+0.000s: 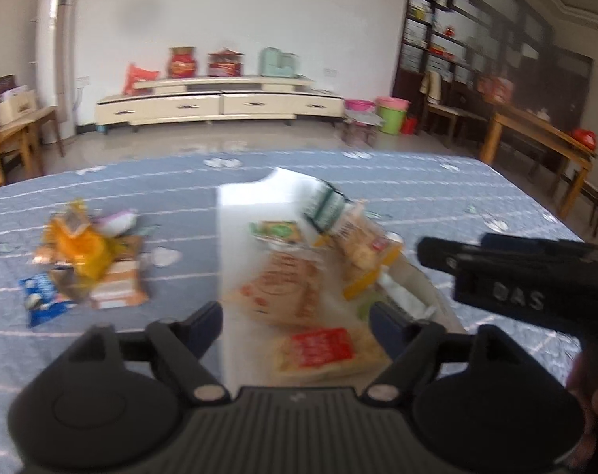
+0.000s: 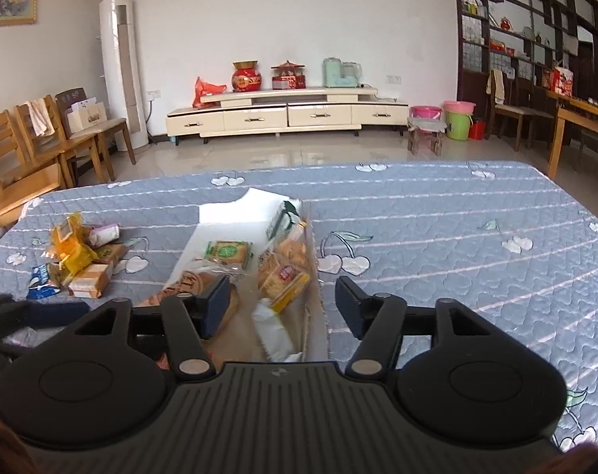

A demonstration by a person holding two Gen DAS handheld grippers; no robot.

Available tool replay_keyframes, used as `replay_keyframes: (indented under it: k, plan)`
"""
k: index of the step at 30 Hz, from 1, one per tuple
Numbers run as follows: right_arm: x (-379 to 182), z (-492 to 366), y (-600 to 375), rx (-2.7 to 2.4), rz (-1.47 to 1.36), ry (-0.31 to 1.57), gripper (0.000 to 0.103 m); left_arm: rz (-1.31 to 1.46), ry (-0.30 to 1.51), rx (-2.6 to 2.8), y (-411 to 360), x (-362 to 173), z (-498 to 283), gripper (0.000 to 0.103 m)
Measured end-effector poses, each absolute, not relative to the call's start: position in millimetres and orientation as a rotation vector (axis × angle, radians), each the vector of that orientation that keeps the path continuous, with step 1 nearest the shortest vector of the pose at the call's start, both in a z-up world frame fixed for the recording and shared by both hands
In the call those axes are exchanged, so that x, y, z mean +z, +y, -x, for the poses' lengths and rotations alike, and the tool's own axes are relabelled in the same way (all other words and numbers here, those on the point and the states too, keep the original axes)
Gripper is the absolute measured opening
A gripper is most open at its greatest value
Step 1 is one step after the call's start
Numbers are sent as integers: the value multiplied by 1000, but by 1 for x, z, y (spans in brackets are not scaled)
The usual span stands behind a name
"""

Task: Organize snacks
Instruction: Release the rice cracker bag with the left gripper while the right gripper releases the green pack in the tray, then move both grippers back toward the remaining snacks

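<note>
Both tools gape wide, empty; white box [image 2: 235, 213] holds crinkled snack packets [image 2: 283, 272], perhaps biscuits.

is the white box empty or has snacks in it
Has snacks: several packets lie inside the open white box. More packets sit outside, on the blue quilt.

Both grippers are black plastic. The left gripper [image 1: 297, 318] has a ridged middle plate, two round bumps, silver screws and dark blue pads [image 1: 208, 326]. The right gripper [image 2: 283, 304] looks the same, and raised letters show on its side.
</note>
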State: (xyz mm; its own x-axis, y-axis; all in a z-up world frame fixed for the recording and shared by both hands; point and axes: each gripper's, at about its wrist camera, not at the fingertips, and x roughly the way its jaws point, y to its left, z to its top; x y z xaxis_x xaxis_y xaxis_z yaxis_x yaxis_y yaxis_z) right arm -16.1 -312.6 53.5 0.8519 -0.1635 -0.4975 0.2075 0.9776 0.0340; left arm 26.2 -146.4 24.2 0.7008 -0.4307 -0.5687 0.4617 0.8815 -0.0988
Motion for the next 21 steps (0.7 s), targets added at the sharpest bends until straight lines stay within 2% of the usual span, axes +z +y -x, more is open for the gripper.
replay_keyframes:
  k: [2, 3, 10, 21]
  plan:
    - [55, 17, -307, -187, -74, 509, 83, -47, 610, -457, -136, 29, -25, 94]
    - [55, 17, -304, -180, -71, 508, 84, -55, 610, -432, -130, 30, -25, 95]
    - [57, 18, -282, -122, -52, 510, 93, -51, 603, -305, -90, 35, -21, 97]
    - [60, 10, -237, -25, -6, 527, 94, 5, 601, -174, -35, 37, -20, 97]
